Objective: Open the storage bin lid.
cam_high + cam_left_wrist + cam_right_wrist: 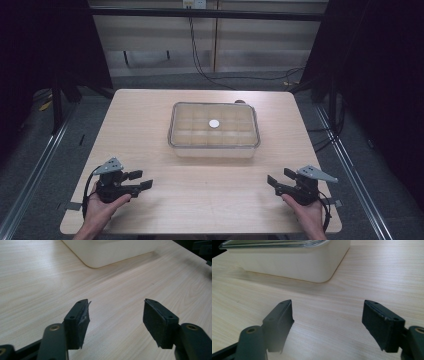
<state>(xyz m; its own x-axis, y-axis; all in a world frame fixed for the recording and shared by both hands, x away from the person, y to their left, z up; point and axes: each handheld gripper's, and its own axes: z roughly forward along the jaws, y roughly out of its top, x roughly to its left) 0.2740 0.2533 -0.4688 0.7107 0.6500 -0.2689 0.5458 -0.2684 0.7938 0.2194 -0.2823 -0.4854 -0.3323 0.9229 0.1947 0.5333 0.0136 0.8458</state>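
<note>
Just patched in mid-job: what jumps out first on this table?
The clear lidded box at the table's middle, split into compartments, with a small white round thing lying at the centre of its top. Next, the two black grippers at the near edge of the wooden table: the left gripper and the right gripper both stand open with nothing between their jaws, pointing inward, well apart from the box.

Two black jaws of the left gripper [116, 315] rise from the bottom of the frame, standing well apart with nothing but bare wood between them. The pale wooden table [37, 285] runs beneath. At the top centre sits the rounded corner of a cream container [107, 252], well clear of the jaws.
</note>
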